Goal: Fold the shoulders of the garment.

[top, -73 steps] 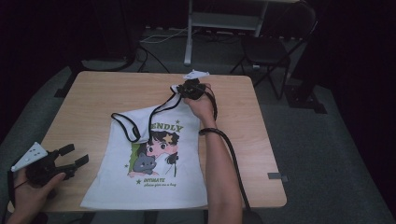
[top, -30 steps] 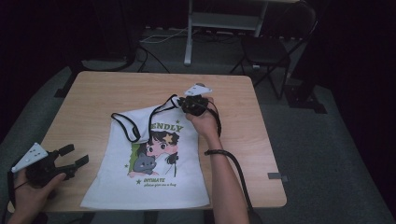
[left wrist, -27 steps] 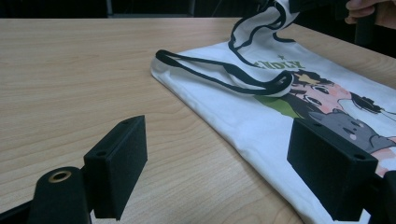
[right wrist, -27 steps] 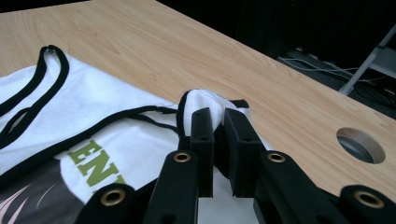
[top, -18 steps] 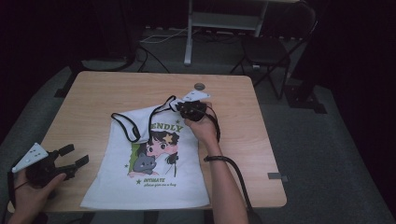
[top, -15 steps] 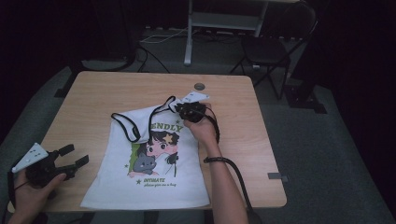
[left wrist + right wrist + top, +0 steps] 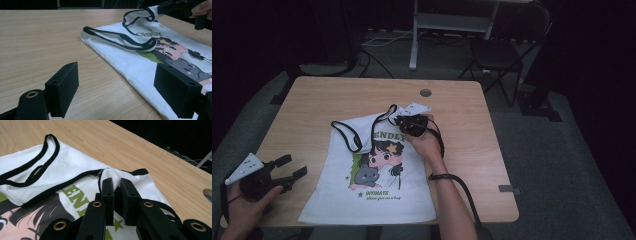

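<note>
A white tank top [image 7: 377, 187] with black trim and a cartoon print lies flat on the wooden table [image 7: 337, 95]. My right gripper [image 7: 404, 122] is over its upper right corner, shut on a fold of white fabric by the black-edged strap [image 7: 115, 187]; the pinched cloth bunches up between the pads. The other strap [image 7: 37, 170] lies loose to the left. At the table's near left corner my left gripper [image 7: 294, 166] stands open, held just above the wood, with its jaws aimed at the top's side [image 7: 121, 90]. Nothing is between those jaws. The tank top's straps [image 7: 140, 42] lie ahead of it.
A round cable hole [image 7: 425, 92] sits in the table beyond the top. A black folding chair [image 7: 507, 50] and a metal stand [image 7: 414, 35] are behind the table. A small dark tab [image 7: 507, 189] lies near the right front edge. The right gripper's cable [image 7: 462, 185] trails along the forearm.
My right gripper has drawn back toward the near edge with the strap corner in it, folding that corner over the print. The left gripper has stayed put.
</note>
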Tool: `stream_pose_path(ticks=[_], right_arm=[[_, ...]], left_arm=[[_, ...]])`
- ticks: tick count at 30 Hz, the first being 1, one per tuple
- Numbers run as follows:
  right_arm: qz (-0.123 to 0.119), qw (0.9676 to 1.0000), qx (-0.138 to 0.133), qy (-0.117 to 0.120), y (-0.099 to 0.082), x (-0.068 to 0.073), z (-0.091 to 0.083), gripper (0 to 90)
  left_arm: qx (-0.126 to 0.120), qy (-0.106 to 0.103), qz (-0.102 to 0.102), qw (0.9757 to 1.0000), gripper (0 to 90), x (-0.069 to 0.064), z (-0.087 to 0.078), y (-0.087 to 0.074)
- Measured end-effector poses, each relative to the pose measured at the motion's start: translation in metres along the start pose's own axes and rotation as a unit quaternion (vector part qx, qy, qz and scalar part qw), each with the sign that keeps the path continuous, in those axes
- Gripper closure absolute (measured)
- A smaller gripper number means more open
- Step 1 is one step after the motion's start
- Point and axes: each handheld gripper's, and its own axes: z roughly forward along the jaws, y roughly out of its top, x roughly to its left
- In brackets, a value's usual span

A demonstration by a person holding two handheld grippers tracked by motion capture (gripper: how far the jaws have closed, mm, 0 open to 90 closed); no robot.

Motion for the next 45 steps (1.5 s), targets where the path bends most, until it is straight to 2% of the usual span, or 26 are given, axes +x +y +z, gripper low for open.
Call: stream_pose_path(ticks=[23,45], right_arm=[[-0.022,0.9997,0.006,0.011,-0.004,0.019,-0.006,82.0],[-0.038,0.999,0.011,0.02,-0.007,0.029,-0.009,81.8]], left_arm=[[0.0,0.001,0.002,1.0,19.8,-0.001,0.0,0.0],[0.0,0.001,0.002,1.0,19.8,-0.001,0.0,0.0]])
